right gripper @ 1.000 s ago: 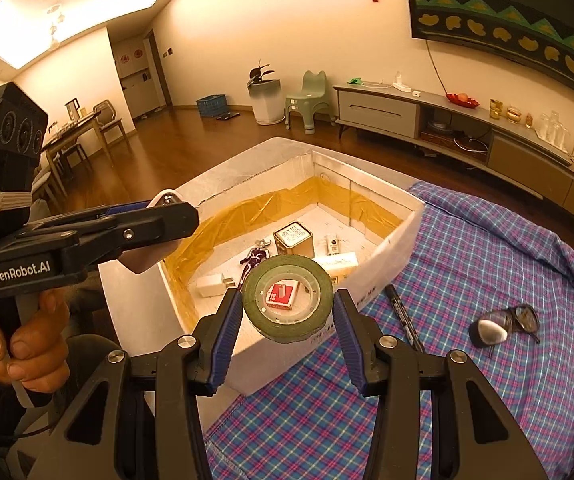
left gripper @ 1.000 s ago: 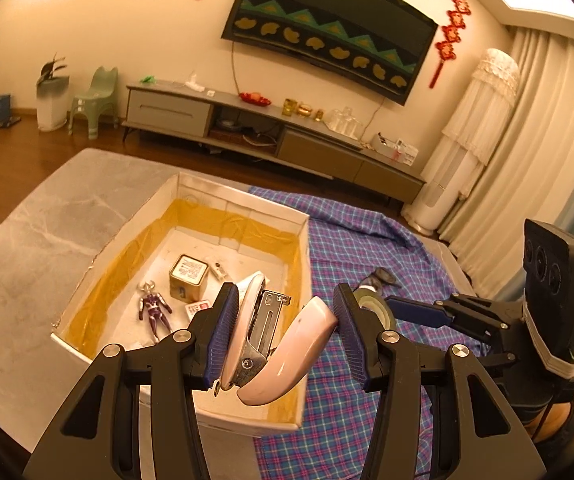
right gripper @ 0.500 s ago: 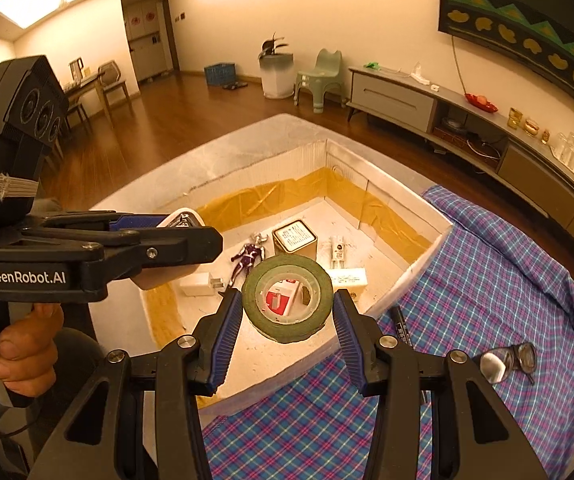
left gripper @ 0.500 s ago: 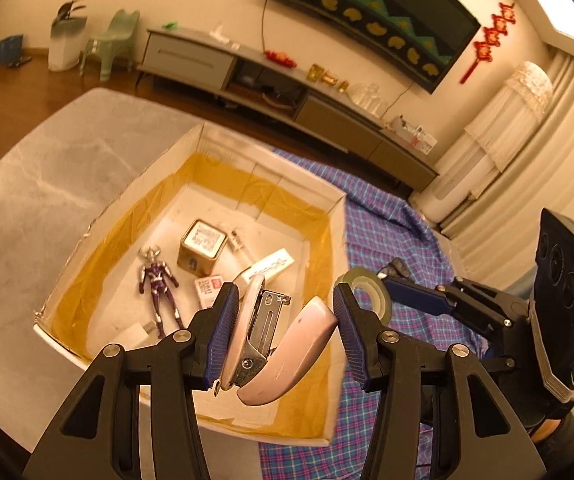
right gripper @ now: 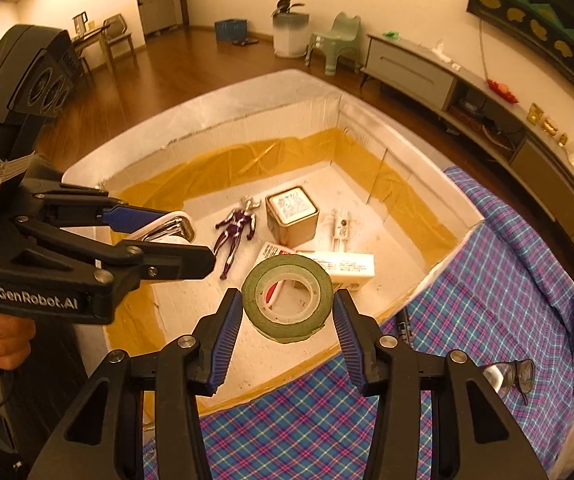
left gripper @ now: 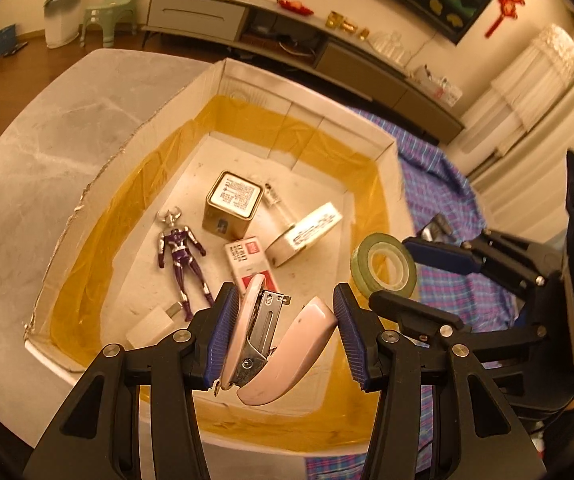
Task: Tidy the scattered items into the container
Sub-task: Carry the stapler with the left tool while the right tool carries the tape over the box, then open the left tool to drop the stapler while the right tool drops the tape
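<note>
Left gripper [left gripper: 283, 334] clamped, right gripper [right gripper: 287, 316] clamped, both angled downward

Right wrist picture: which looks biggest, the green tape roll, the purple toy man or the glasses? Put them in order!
1. Green tape roll: biggest, though it sits nearest the camera, between the right gripper's fingers.
2. Purple toy man, lying in the box.
3. Glasses: smallest, partly hidden behind a finger.
</note>
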